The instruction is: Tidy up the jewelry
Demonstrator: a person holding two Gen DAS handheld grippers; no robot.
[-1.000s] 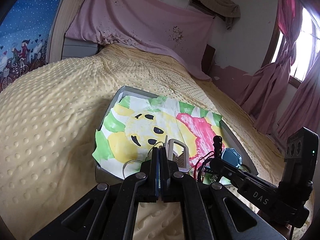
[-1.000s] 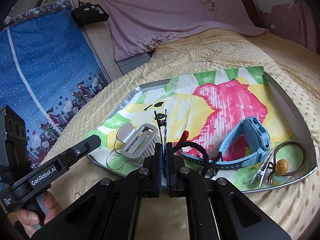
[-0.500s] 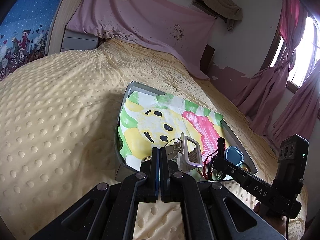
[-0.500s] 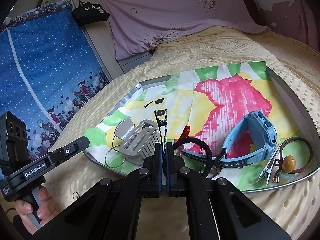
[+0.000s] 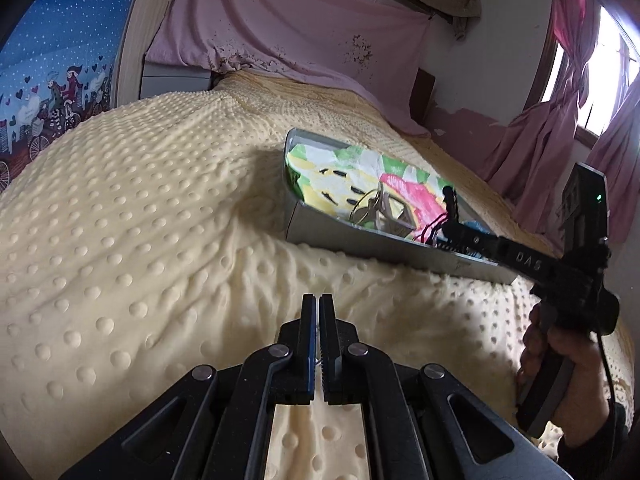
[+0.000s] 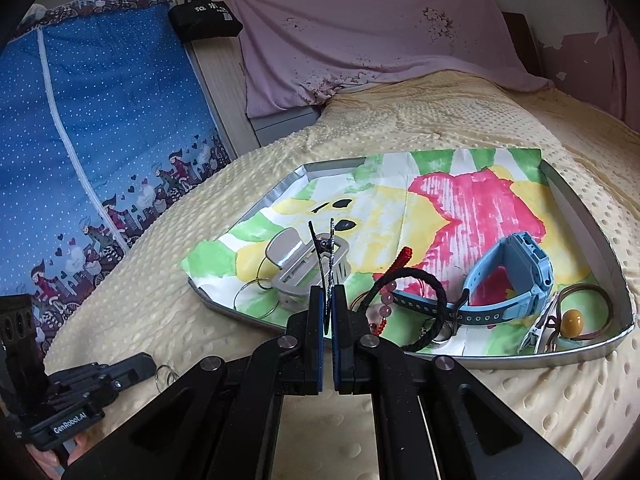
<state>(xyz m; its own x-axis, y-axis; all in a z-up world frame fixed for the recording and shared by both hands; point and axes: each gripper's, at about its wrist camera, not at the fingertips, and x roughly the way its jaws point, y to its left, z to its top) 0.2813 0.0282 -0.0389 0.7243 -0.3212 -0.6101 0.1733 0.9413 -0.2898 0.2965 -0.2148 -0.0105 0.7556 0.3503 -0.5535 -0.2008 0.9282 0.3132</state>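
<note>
Right gripper (image 6: 327, 304) clenches a black hair clip (image 6: 325, 248) above the tray (image 6: 592, 216); left gripper (image 5: 318, 312) pinches small rings (image 6: 166, 374) beside the tray.

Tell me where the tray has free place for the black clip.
Free: the painted paper between the tray's far rim and the grey claw clip and blue watch. Crowded: the near edge, with black cord bracelet, metal clip and bead ring.

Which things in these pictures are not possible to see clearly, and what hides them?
- Left tool, left wrist view: whether its shut fingers pinch anything; something thin glints in the slit.
- Small rings on the blanket, right wrist view: partly behind the left tool.
- Blue watch, left wrist view: mostly hidden by the right tool and the tray wall.
</note>
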